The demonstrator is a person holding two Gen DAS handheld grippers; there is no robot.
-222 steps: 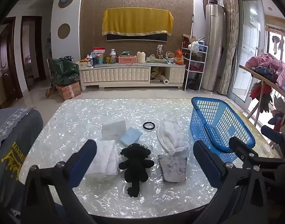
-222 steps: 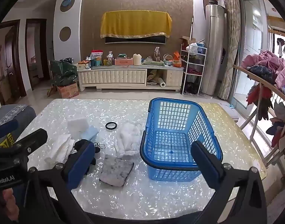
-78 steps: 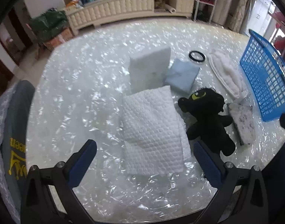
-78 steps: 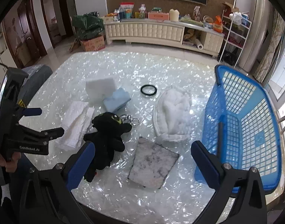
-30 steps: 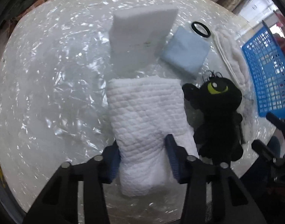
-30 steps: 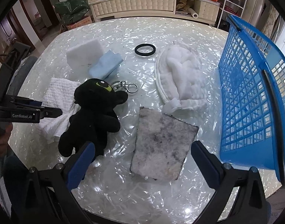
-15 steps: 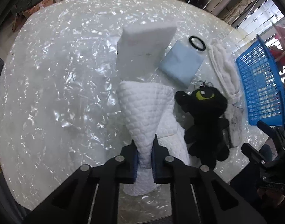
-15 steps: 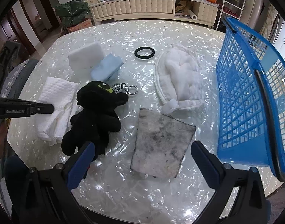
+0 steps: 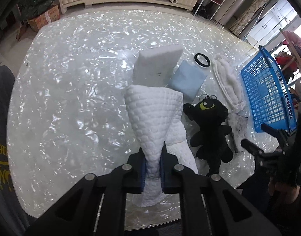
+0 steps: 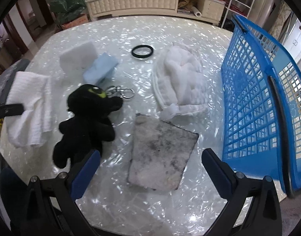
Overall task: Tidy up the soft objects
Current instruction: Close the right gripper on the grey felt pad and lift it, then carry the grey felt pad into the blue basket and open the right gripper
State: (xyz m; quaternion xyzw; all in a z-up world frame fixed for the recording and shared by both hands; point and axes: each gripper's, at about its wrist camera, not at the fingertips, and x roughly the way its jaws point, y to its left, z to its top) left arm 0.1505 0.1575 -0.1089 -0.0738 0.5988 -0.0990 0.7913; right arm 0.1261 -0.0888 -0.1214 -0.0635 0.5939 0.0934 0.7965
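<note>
My left gripper (image 9: 152, 164) is shut on the near end of a white quilted towel (image 9: 154, 118) and holds it lifted off the table; the towel also shows in the right wrist view (image 10: 30, 106). A black plush toy (image 9: 209, 125) with a keyring lies right of it (image 10: 87, 118). My right gripper (image 10: 148, 169) is open, low over a grey stained pad (image 10: 162, 153). A white sponge block (image 10: 77, 56), a light blue cloth (image 10: 101, 67) and a white fluffy pad (image 10: 182, 76) lie beyond. A blue basket (image 10: 258, 98) stands at the right.
A black ring (image 10: 142, 51) lies on the shiny white table (image 10: 91, 33) behind the soft items. A grey chair back (image 9: 1, 118) is at the table's left edge. A cabinet (image 10: 134, 2) and shelves stand across the room.
My left gripper has closed on the towel's near end and raised it off the table. My right gripper has dropped closer to the grey pad.
</note>
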